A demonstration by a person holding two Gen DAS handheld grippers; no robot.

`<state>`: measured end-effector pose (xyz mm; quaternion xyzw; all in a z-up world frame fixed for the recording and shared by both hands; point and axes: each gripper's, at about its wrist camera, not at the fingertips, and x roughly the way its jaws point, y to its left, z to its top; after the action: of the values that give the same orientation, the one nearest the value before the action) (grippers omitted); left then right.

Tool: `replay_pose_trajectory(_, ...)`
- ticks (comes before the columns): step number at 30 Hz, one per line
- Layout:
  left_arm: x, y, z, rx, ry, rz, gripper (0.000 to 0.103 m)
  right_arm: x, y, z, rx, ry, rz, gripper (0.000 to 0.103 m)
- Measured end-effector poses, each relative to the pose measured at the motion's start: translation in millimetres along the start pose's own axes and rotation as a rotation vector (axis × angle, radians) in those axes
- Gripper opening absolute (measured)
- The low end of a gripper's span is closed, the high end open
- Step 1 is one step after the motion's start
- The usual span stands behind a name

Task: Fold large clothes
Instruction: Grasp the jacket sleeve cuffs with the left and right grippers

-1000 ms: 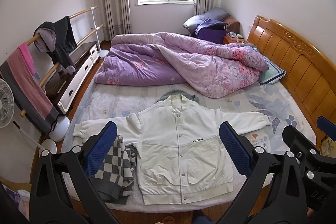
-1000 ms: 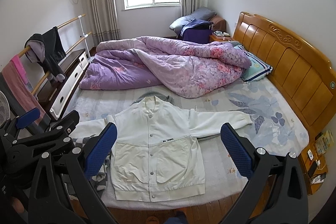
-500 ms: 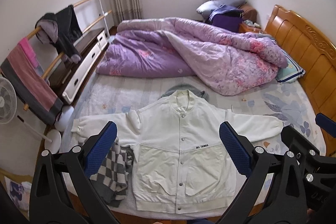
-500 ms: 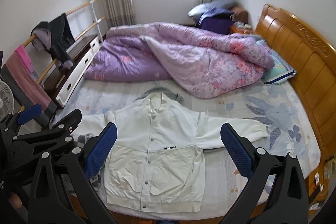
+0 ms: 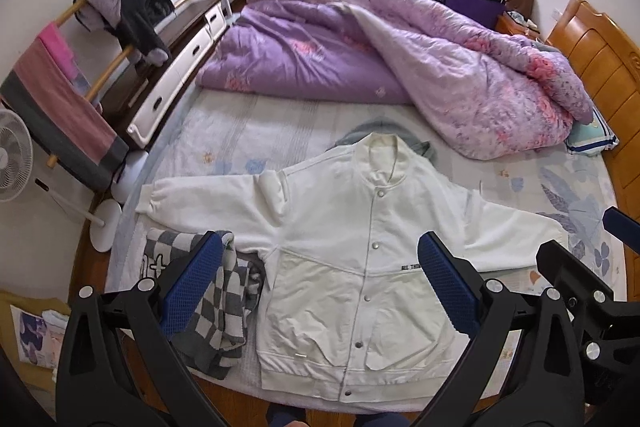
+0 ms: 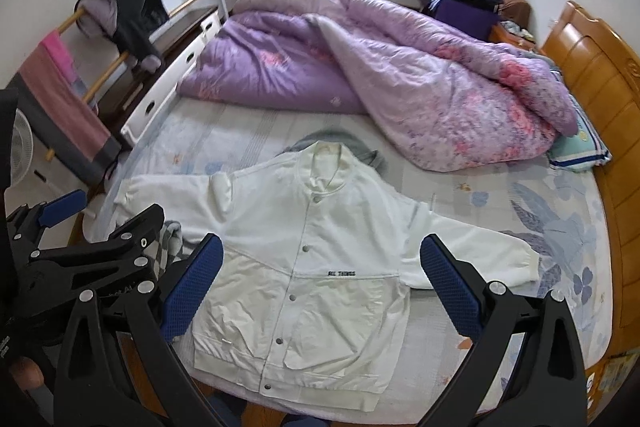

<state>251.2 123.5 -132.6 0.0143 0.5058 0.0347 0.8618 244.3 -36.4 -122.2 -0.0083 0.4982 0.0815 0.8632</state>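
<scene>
Left gripper (image 5: 320,283) jaws wide, holding nothing, above near edge of bed (image 5: 224,143). Right gripper (image 6: 320,283) likewise wide, empty. White jacket (image 5: 360,247) flat, front up, snapped shut, sleeves spread, hem at near edge. Checkered cloth (image 5: 216,311) bunched just beside jacket, near left corner. Purple quilt (image 5: 400,59) heaped across far half. Wooden headboard (image 5: 596,55) along right edge.

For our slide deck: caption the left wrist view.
Open left gripper above a white jacket spread flat on the bed.
</scene>
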Motion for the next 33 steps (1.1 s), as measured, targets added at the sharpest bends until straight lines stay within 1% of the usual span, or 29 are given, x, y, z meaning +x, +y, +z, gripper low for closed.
replay_pose_trajectory(2, 18.7, 16.6, 4.4, -0.006, 0.023, -0.011, 0.098, 19.0, 15.2, 4.8, -0.011, 0.029, -0.01, 0.095)
replay_pose_trajectory(4, 36.2, 30.9, 6.6, -0.012, 0.023, -0.028, 0.098, 37.9, 28.9, 7.8, -0.012, 0.061, -0.005, 0.095)
replay_pose_trajectory(5, 49.6, 43.0, 8.0, -0.011, 0.034, -0.057, 0.098, 51.0, 38.2, 9.3, -0.012, 0.084, -0.014, 0.095)
replay_pose_trajectory(7, 75.9, 65.2, 8.5, -0.008, 0.052, -0.104, 0.098, 73.4, 52.8, 11.8, -0.008, 0.113, -0.002, 0.095)
replay_pose_trajectory(9, 117.1, 101.2, 8.5, 0.009, 0.12, -0.133, 0.098, 104.4, 74.6, 14.6, -0.017, 0.149, -0.018, 0.095)
replay_pose_trajectory(10, 128.9, 113.3, 7.2, 0.007, 0.136, -0.129, 0.098, 117.8, 84.3, 14.8, -0.026, 0.155, -0.02, 0.095)
replay_pose_trajectory(12, 167.6, 165.9, 4.5, -0.031, 0.187, -0.094, 0.098, 152.2, 105.5, 15.2, -0.042, 0.183, -0.025, 0.095)
replay_pose_trajectory(13, 180.0, 186.2, 4.0, -0.062, 0.206, -0.096, 0.098, 170.4, 115.2, 15.4, -0.04, 0.203, -0.02, 0.095)
replay_pose_trajectory(14, 197.7, 220.7, 2.7, -0.127, 0.224, -0.106, 0.098, 184.6, 123.1, 15.8, -0.036, 0.21, -0.012, 0.095)
replay_pose_trajectory(15, 212.5, 252.1, 0.2, -0.191, 0.229, -0.11, 0.098, 207.7, 135.1, 15.8, -0.035, 0.223, -0.013, 0.095)
replay_pose_trajectory(16, 230.8, 295.2, -1.9, -0.279, 0.25, -0.109, 0.098, 225.4, 144.5, 15.8, -0.036, 0.241, -0.01, 0.095)
replay_pose_trajectory(17, 240.4, 322.3, -3.5, -0.342, 0.262, -0.114, 0.098, 242.6, 152.8, 15.4, -0.035, 0.247, 0.0, 0.095)
replay_pose_trajectory(18, 254.3, 362.6, -7.2, -0.448, 0.263, -0.134, 0.098, 255.8, 159.5, 14.9, -0.039, 0.248, -0.002, 0.095)
replay_pose_trajectory(19, 262.8, 388.9, -11.2, -0.526, 0.252, -0.153, 0.098, 273.4, 167.8, 15.3, -0.05, 0.256, -0.01, 0.095)
replay_pose_trajectory(20, 277.7, 428.9, -19.3, -0.648, 0.227, -0.186, 0.098, 294.9, 177.6, 15.3, -0.049, 0.276, -0.002, 0.09)
replay_pose_trajectory(21, 294.7, 463.6, -28.7, -0.753, 0.223, -0.216, 0.098, 312.9, 183.0, 14.6, -0.032, 0.299, 0.02, 0.079)
replay_pose_trajectory(22, 306.3, 486.1, -36.2, -0.826, 0.229, -0.218, 0.098, 326.6, 187.2, 13.9, -0.017, 0.32, 0.033, 0.075)
replay_pose_trajectory(23, 324.6, 514.9, -46.1, -0.909, 0.229, -0.217, 0.098, 347.2, 193.4, 13.2, 0.001, 0.357, 0.042, 0.068)
replay_pose_trajectory(24, 343.3, 538.1, -54.8, -0.969, 0.234, -0.222, 0.098, 358.0, 198.4, 12.1, 0.011, 0.372, 0.049, 0.06)
replay_pose_trajectory(26, 371.0, 565.8, -66.3, -1.037, 0.257, -0.181, 0.098, 385.1, 205.7, 9.4, 0.06, 0.415, 0.085, 0.055)
replay_pose_trajectory(28, 396.1, 582.3, -76.1, -1.089, 0.273, -0.199, 0.098, 403.3, 209.3, 7.6, 0.111, 0.44, 0.114, 0.053)
replay_pose_trajectory(30, 420.3, 593.2, -83.6, -1.133, 0.282, -0.203, 0.097, 414.2, 219.6, 4.5, 0.107, 0.448, 0.123, 0.052)
replay_pose_trajectory(31, 430.5, 597.2, -87.5, -1.139, 0.291, -0.207, 0.097, 420.2, 224.2, 3.4, 0.096, 0.451, 0.124, 0.052)
replay_pose_trajectory(33, 455.1, 603.2, -99.3, -1.164, 0.33, -0.203, 0.095, 434.3, 230.8, -0.3, 0.084, 0.476, 0.136, 0.051)
